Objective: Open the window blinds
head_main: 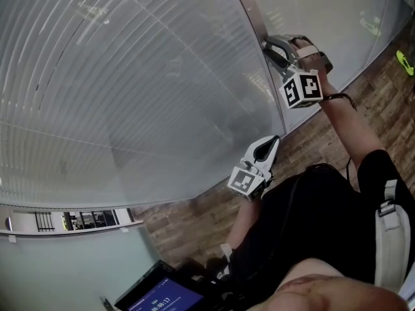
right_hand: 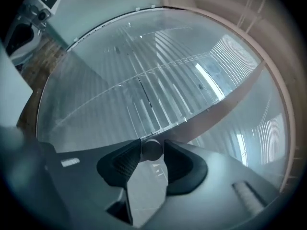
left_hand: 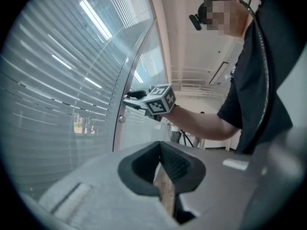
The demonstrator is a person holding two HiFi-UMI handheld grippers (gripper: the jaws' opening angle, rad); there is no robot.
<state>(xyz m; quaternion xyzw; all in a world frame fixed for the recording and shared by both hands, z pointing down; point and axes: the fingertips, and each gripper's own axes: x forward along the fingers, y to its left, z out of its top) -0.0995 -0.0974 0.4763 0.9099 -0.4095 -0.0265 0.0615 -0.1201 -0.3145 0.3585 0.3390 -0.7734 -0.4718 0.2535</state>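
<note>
The window blinds [head_main: 130, 76] hang with their slats nearly flat behind a glass pane, left of a pale upright frame post [head_main: 249, 18]. My right gripper [head_main: 267, 45] points level at that post, high in the head view. In the right gripper view its pads sit tight on both sides of a small round metal knob [right_hand: 151, 150], so the right gripper [right_hand: 152, 146] is shut on it. The blinds [right_hand: 158, 75] fill the view beyond. My left gripper [head_main: 273, 141] hangs lower, beside the person's body, with its jaws together and nothing in them. From the left gripper [left_hand: 160, 145] view the right gripper [left_hand: 128, 97] shows at the post.
A wooden floor [head_main: 194, 219] runs along the foot of the glass. A dark screen [head_main: 159, 297] glows at the bottom left, near a pale ledge [head_main: 71, 229]. A yellow-green object [head_main: 405, 62] lies on the floor at far right. A second small round fitting [left_hand: 122, 120] sits lower on the post.
</note>
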